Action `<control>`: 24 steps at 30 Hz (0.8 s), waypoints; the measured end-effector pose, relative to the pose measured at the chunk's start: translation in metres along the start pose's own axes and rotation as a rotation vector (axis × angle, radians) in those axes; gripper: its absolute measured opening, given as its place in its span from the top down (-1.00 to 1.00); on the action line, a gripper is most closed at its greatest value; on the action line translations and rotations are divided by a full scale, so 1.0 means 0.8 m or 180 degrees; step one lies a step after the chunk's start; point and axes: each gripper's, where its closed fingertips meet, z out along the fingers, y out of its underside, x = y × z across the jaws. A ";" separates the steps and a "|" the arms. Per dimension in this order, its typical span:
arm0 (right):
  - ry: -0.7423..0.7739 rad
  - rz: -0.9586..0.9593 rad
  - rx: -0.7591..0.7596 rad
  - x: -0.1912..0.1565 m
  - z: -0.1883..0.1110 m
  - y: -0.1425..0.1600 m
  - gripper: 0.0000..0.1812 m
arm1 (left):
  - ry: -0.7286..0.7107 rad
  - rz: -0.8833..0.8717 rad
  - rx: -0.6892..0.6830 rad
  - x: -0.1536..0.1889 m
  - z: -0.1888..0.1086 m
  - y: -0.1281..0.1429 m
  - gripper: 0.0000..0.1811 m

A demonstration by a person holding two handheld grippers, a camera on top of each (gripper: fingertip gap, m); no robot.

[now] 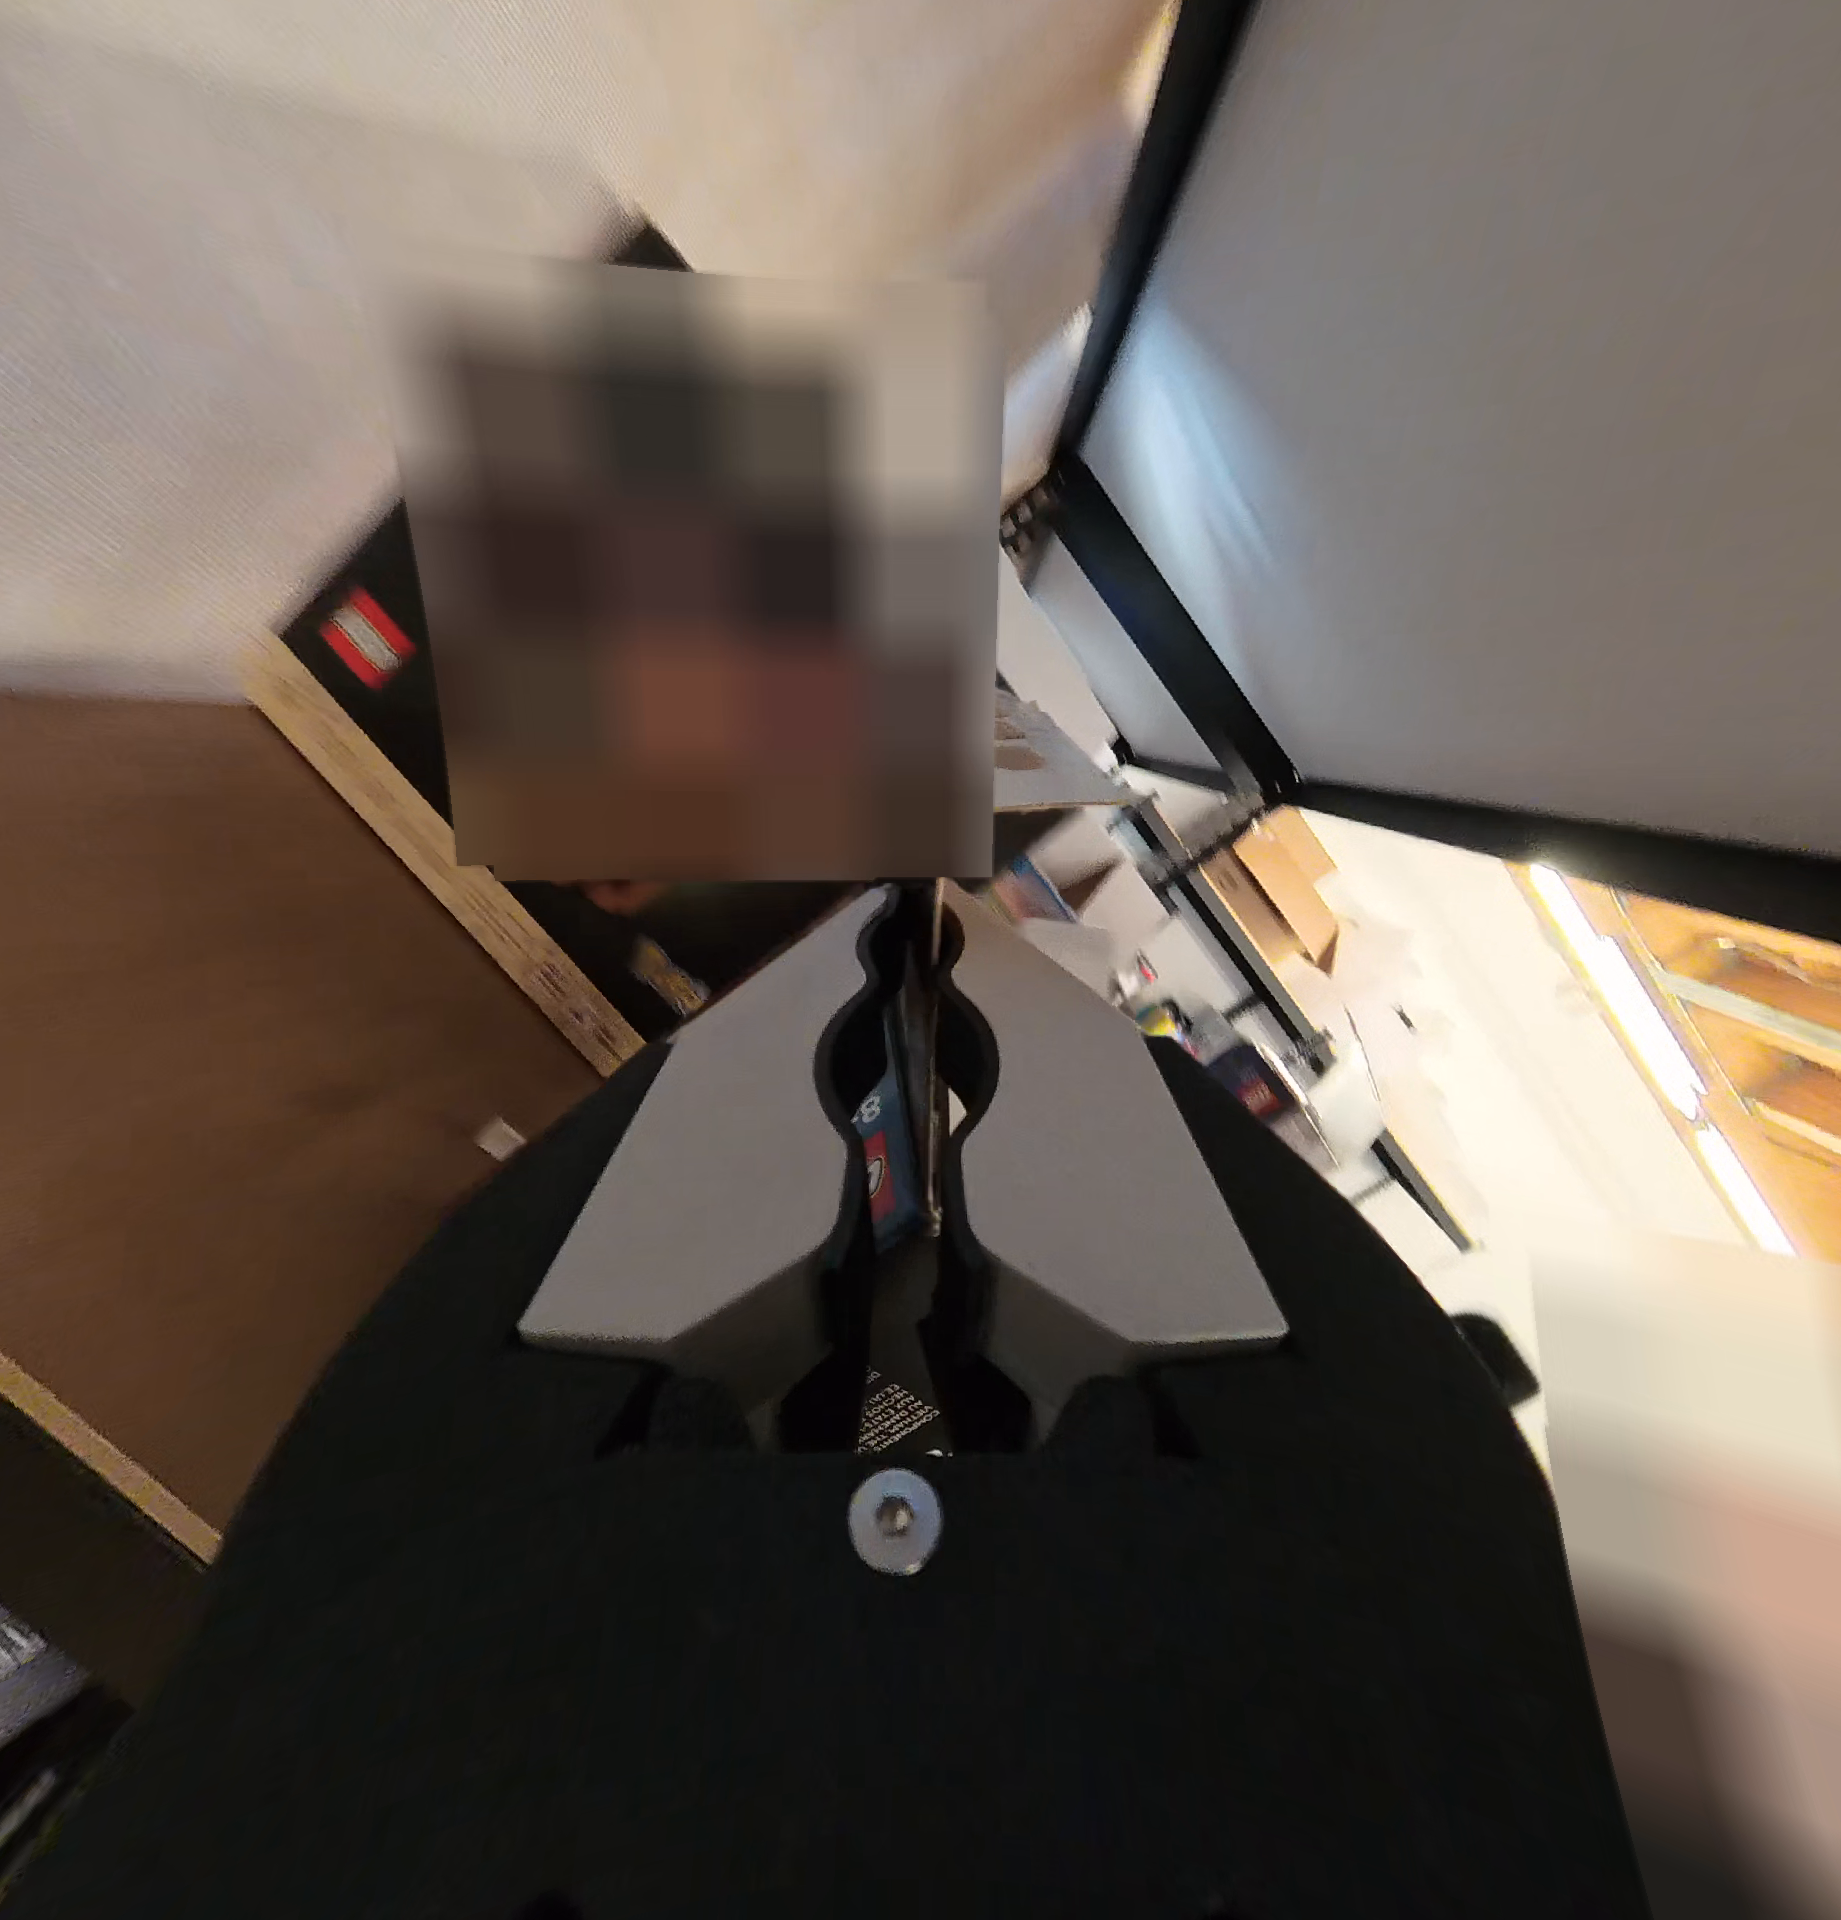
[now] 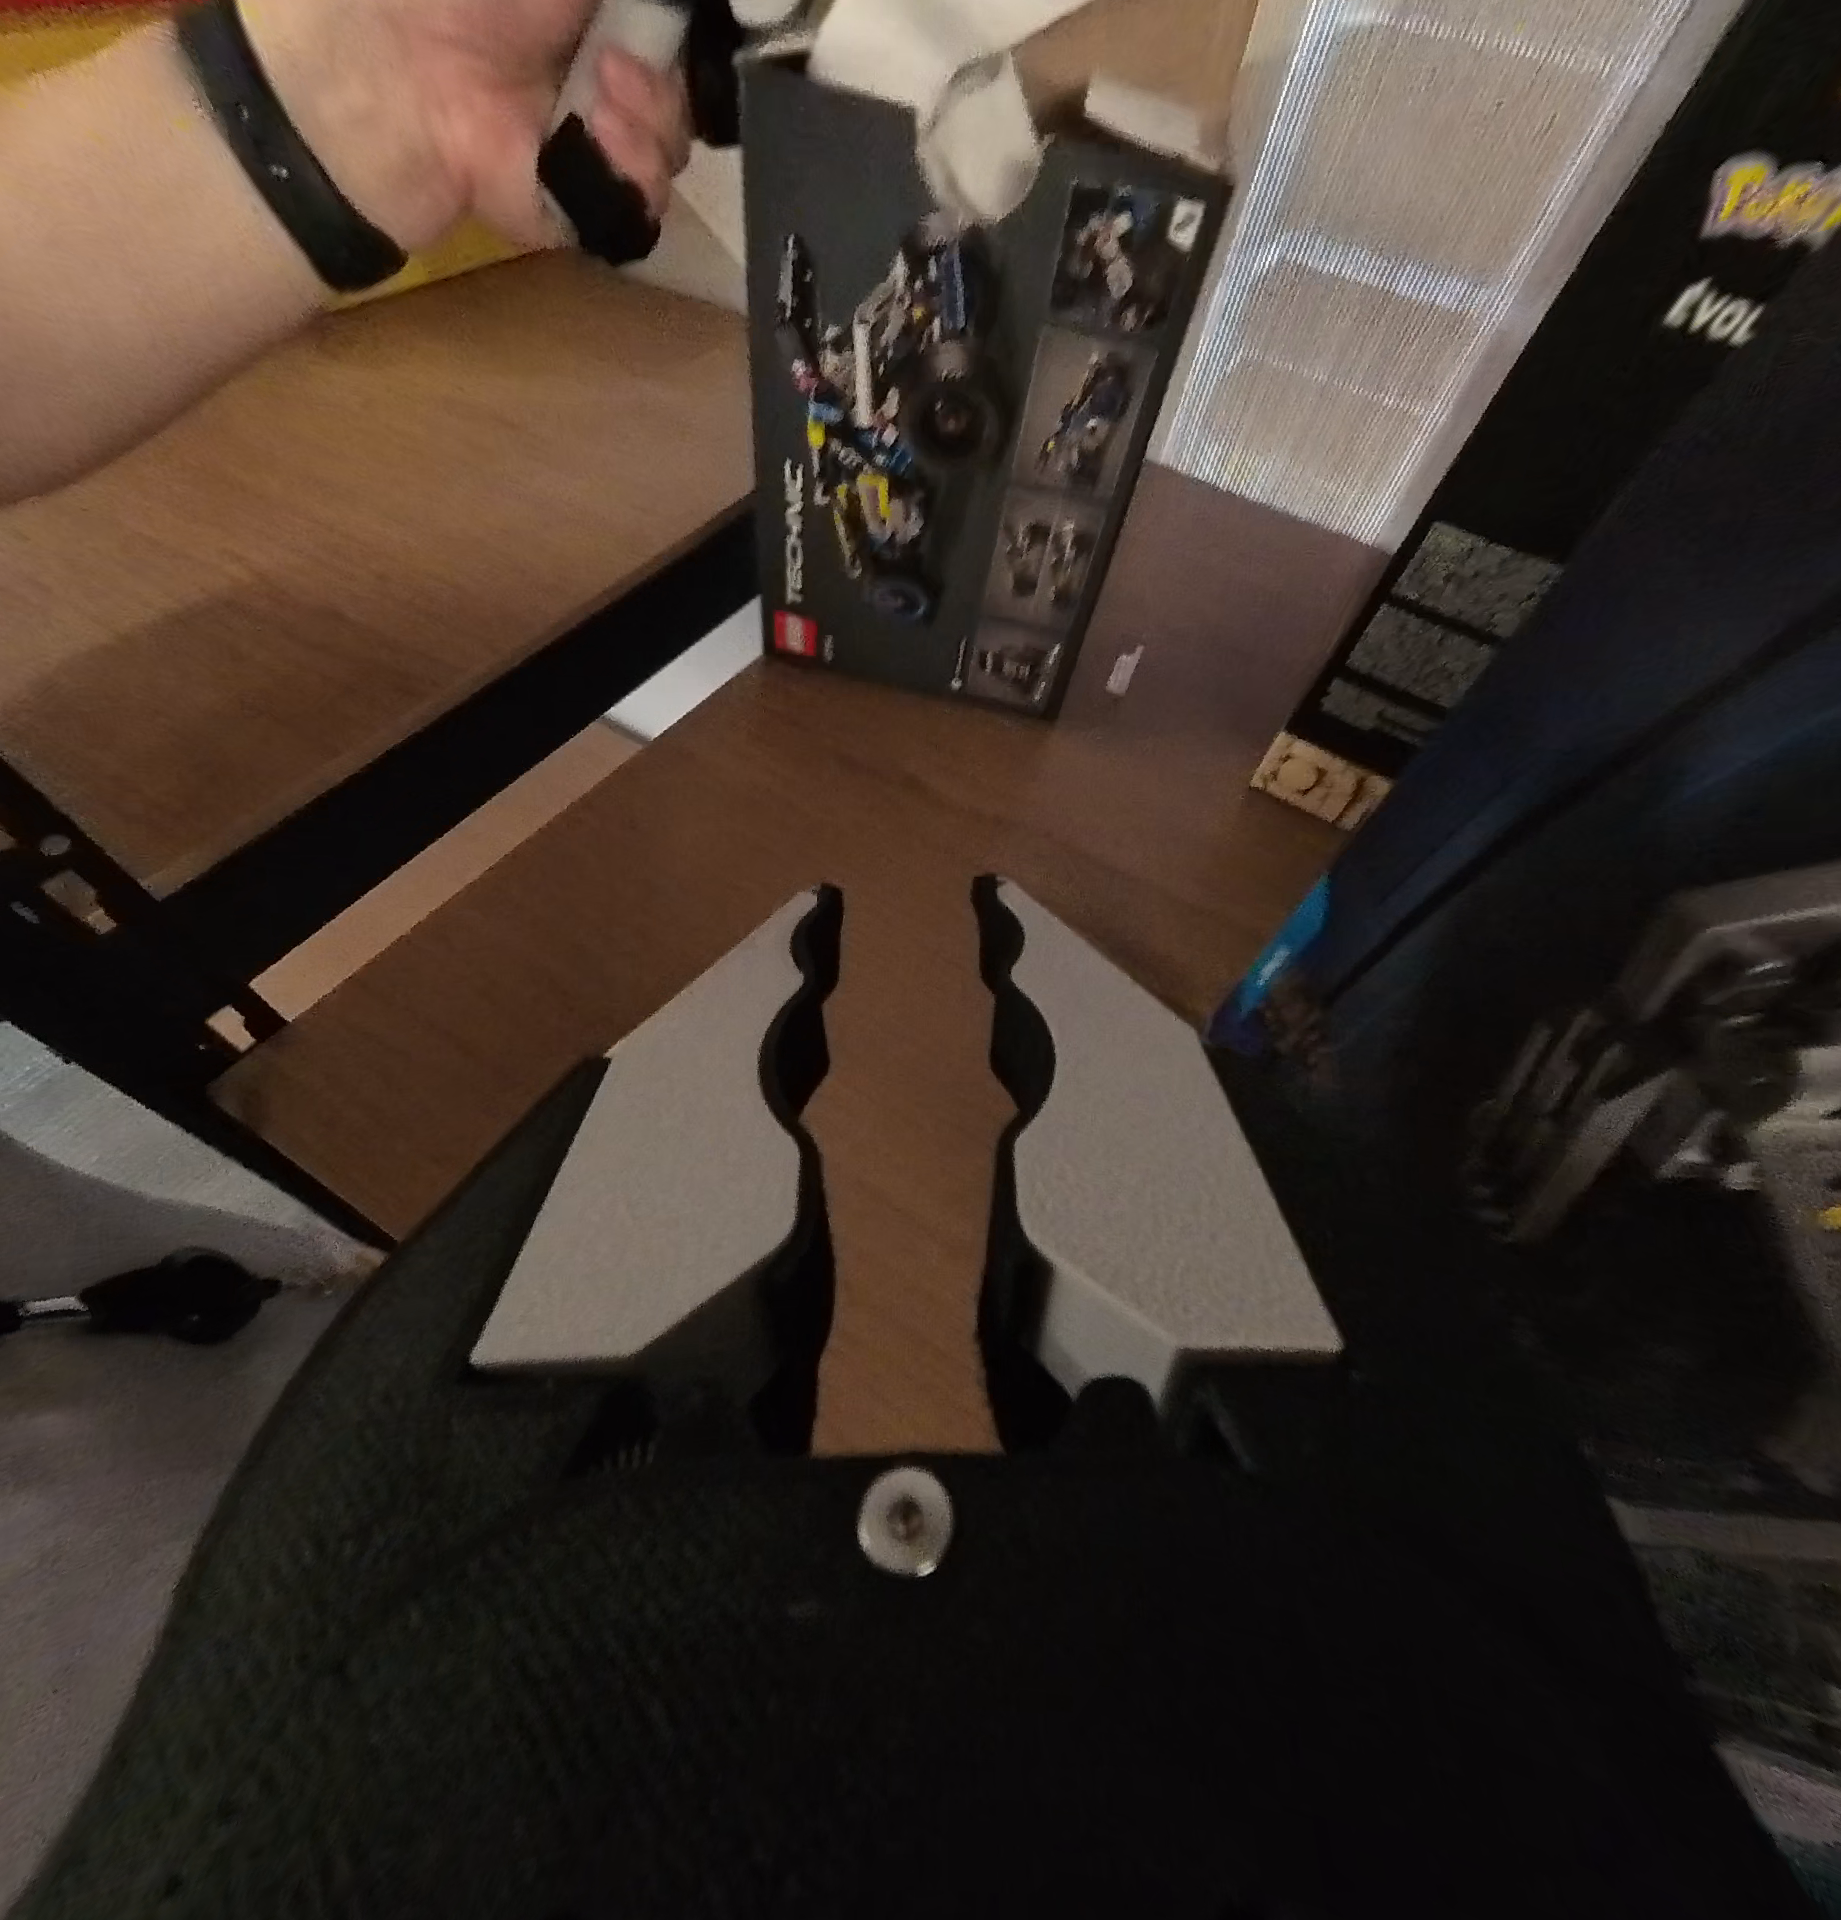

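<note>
Brown wooden tabletop [image 2: 895, 790] fills the middle of the right wrist view, with a black-framed shelf [image 2: 396, 665] to one side and dark printed boxes [image 2: 1643, 727] stacked along the other. At the far end of the tabletop a tall dark toy box [image 2: 957, 416] is stood upright on its short end, its long axis vertical, its printed face turned toward the camera.

The right gripper [image 2: 905, 904] is held low over the tabletop with its fingers parted and nothing between them — bare wood is seen through the gap. The box lies straight ahead along the fingers, well apart from their tips.

At the box's top edge the left gripper [image 2: 926, 114] is seen, carried by a hand [image 2: 500, 114] with a black wristband [image 2: 282, 156]. In the left wrist view the left gripper [image 1: 921, 914] is closed on a thin upright edge of cardboard (dark, with a blue patch) that runs lengthwise between the fingers — most likely the box's upper flap, though this cannot be confirmed. That view is tilted and motion-blurred; a white panel with a black frame [image 1: 1518, 416] is made out behind.

The left gripper is thus the nearer to the box, touching it at the top.
</note>
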 end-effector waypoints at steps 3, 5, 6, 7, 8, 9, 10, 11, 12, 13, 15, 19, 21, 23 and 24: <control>-0.0106 0.0089 -0.0036 -0.014 0.012 0.014 0.72 | 0.0015 -0.0080 -0.0002 -0.014 0.004 -0.016 1.00; -0.0124 0.0079 -0.0090 -0.022 0.019 0.023 0.72 | -0.0062 -0.0030 0.0023 -0.027 0.007 -0.027 1.00; -0.0118 0.0061 -0.0105 -0.025 0.021 0.027 0.71 | -0.0093 0.0020 0.0046 -0.032 0.009 -0.032 1.00; -0.0110 0.0058 -0.0118 -0.027 0.024 0.030 0.71 | -0.0115 0.0050 0.0065 -0.035 0.013 -0.036 1.00; -0.0123 0.0071 -0.0125 -0.030 0.026 0.033 0.71 | -0.0138 0.0063 0.0089 -0.040 0.016 -0.041 1.00; -0.0155 0.0091 -0.0127 -0.034 0.028 0.035 0.72 | -0.0162 0.0073 0.0118 -0.044 0.021 -0.046 1.00; -0.0174 0.0114 -0.0129 -0.037 0.030 0.036 0.72 | -0.0182 0.0090 0.0145 -0.048 0.026 -0.050 1.00; -0.0169 0.0132 -0.0133 -0.039 0.033 0.038 0.72 | -0.0200 0.0117 0.0169 -0.052 0.032 -0.054 1.00; -0.0147 0.0147 -0.0143 -0.040 0.037 0.039 0.71 | -0.0218 0.0141 0.0194 -0.055 0.038 -0.057 1.00; -0.0107 0.0163 -0.0145 -0.039 0.040 0.040 0.71 | -0.0235 0.0170 0.0224 -0.059 0.043 -0.060 1.00; 0.0077 0.0169 -0.0183 -0.031 0.049 0.041 0.70 | -0.0265 0.0238 0.0305 -0.064 0.052 -0.067 1.00; 0.0554 -0.0032 -0.0474 -0.009 0.073 0.055 0.61 | -0.0041 0.0131 0.0448 -0.066 0.064 -0.074 0.95; 0.0672 -0.0111 -0.0583 -0.005 0.087 0.060 0.55 | 0.0274 -0.0124 0.0544 -0.062 0.061 -0.078 0.83; 0.0706 -0.0107 -0.0614 -0.005 0.100 0.060 0.54 | 0.0525 -0.0378 0.0555 -0.062 0.053 -0.079 0.73; 0.0688 -0.0089 -0.0605 -0.006 0.107 0.060 0.54 | 0.0571 -0.0394 0.0471 -0.065 0.050 -0.075 0.67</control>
